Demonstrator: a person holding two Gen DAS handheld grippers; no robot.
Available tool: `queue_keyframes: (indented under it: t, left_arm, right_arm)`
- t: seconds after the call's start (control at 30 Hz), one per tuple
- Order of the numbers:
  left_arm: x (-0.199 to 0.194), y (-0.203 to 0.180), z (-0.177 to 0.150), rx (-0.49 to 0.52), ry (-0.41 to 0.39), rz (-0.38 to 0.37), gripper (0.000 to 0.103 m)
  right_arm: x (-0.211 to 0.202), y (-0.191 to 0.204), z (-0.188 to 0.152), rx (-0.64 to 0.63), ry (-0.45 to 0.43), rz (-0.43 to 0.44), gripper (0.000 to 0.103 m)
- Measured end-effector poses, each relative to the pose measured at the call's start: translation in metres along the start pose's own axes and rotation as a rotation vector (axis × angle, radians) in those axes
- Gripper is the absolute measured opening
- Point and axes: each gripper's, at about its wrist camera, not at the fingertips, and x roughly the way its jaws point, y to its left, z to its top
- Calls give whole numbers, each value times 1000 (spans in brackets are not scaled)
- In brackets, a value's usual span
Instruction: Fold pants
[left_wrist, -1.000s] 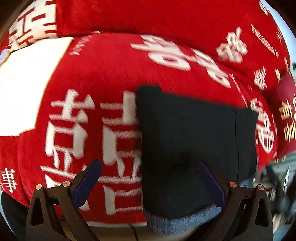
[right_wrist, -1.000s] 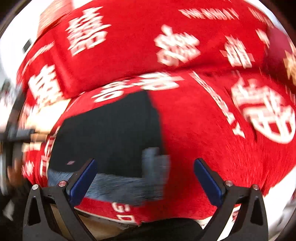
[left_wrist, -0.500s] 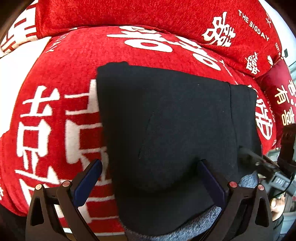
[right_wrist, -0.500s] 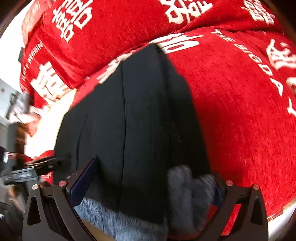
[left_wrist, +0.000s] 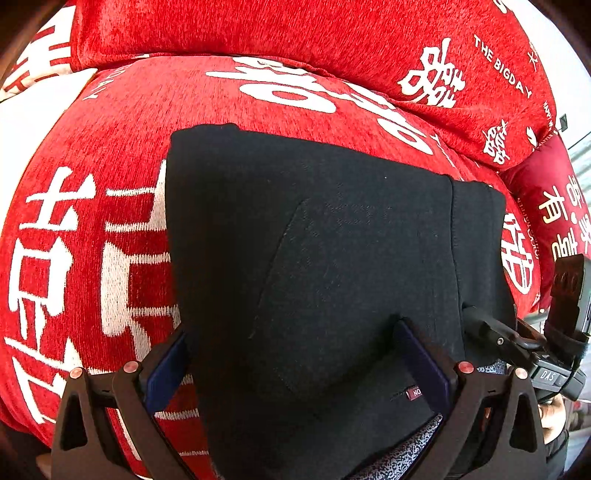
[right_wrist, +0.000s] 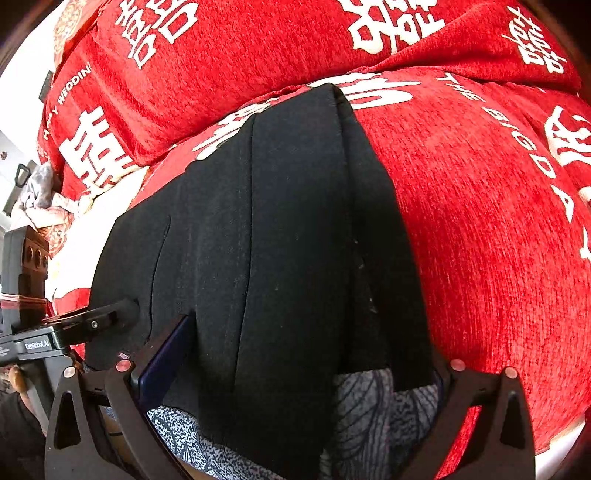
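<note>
Straddling the near edge of the black pants, left gripper and right gripper both spread wide, gripping nothing; red blanket bare far, left and right.

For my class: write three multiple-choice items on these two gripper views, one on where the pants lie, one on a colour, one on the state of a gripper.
1. The black pants lie on:
A. a red cover with white characters
B. a wooden floor
C. a glass table

2. The pants' visible lining is:
A. yellow
B. speckled grey
C. green

3. The left gripper is:
A. shut on a cup
B. out of view
C. open

Answers: 1 A, red fabric surrounds the pants; 2 B, grey shows at the near edge; 3 C, its fingers stand wide apart.
</note>
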Motion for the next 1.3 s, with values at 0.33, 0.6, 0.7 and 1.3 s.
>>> queue_keyframes:
  t: [0.33, 0.6, 0.7, 1.3]
  left_arm:
    - [-3, -1, -2, 60, -18, -15, 94]
    - [-30, -7, -6, 152, -58, -13, 52]
    - [-40, -8, -8, 159, -63, -14, 50]
    - [-112, 101, 9, 7, -125, 119, 50]
  right_arm:
    - [0, 16, 4, -13, 41, -88, 101]
    - [-37, 66, -9, -129, -43, -156, 57]
    - [-47, 79, -11, -146, -69, -156, 53]
    - [-13, 208, 27, -269, -78, 17, 51]
